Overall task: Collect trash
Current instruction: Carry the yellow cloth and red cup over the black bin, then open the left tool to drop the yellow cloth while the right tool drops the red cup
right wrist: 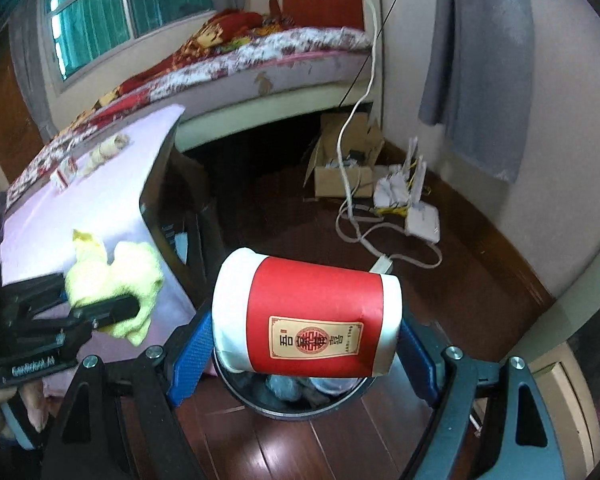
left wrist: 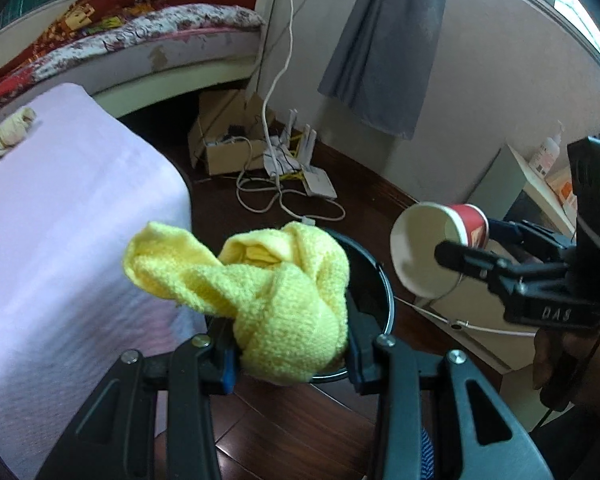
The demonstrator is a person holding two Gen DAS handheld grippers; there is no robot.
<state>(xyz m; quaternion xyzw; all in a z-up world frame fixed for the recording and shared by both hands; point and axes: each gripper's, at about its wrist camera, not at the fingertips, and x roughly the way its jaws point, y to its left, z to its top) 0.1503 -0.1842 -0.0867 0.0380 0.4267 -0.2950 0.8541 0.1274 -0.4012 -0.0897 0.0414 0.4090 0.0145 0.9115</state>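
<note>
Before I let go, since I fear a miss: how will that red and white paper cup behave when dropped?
The red and white paper cup looks empty, so probably light. Held sideways over the black bin, it may tumble or roll. Thin walls likely dent easily.

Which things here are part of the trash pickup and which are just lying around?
Part of the job:
yellow cloth in the left gripper
paper cup in the right gripper
black bin

Lying about:
cardboard box
white cables
bed
</note>
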